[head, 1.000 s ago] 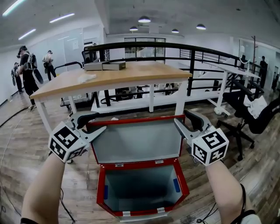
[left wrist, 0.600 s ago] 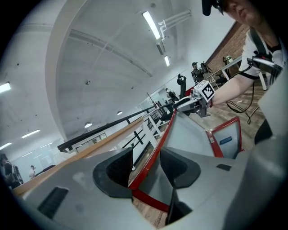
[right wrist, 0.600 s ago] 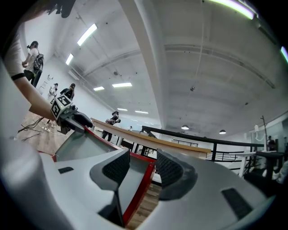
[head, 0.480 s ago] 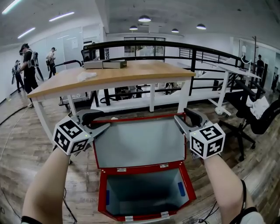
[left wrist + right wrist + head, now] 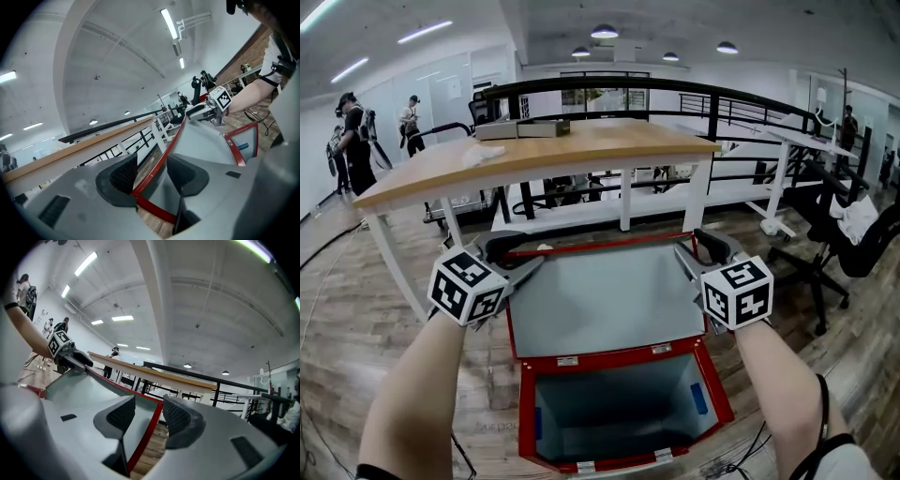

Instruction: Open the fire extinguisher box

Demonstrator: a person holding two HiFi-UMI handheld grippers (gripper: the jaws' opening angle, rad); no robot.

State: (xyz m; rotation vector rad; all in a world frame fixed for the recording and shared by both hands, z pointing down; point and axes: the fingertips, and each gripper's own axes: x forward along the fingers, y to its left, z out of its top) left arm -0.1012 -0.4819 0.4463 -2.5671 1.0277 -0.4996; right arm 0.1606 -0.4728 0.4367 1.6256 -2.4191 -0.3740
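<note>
A red fire extinguisher box [image 5: 719, 398] sits open on the wood-plank floor [image 5: 356, 366], just in front of a pale wooden bench [image 5: 553, 155]. Its lid [image 5: 600, 300] is raised, the grey inner face turned toward me. Below the lid the box's grey interior shows, with a small blue patch [image 5: 698, 398] on the right wall.

My left gripper [image 5: 521, 259] is at the lid's upper left corner and my right gripper [image 5: 699, 251] at its upper right corner, one arm on either side of the box. On both sides my jaws stand apart and straddle the lid's red rim [image 5: 157, 168], one jaw over the grey inner face, the other over the outer side. In the right gripper view a strip of floor shows between the rim and the outer pad [image 5: 180, 420]. In the left gripper view the rim runs close along the outer jaw, and I cannot tell whether they touch.

Two flat boxes [image 5: 523, 128] lie at the bench's far end. A black railing [image 5: 675, 86] runs behind it, a black office chair [image 5: 825, 253] stands at right, and people [image 5: 352, 131] stand at far left.
</note>
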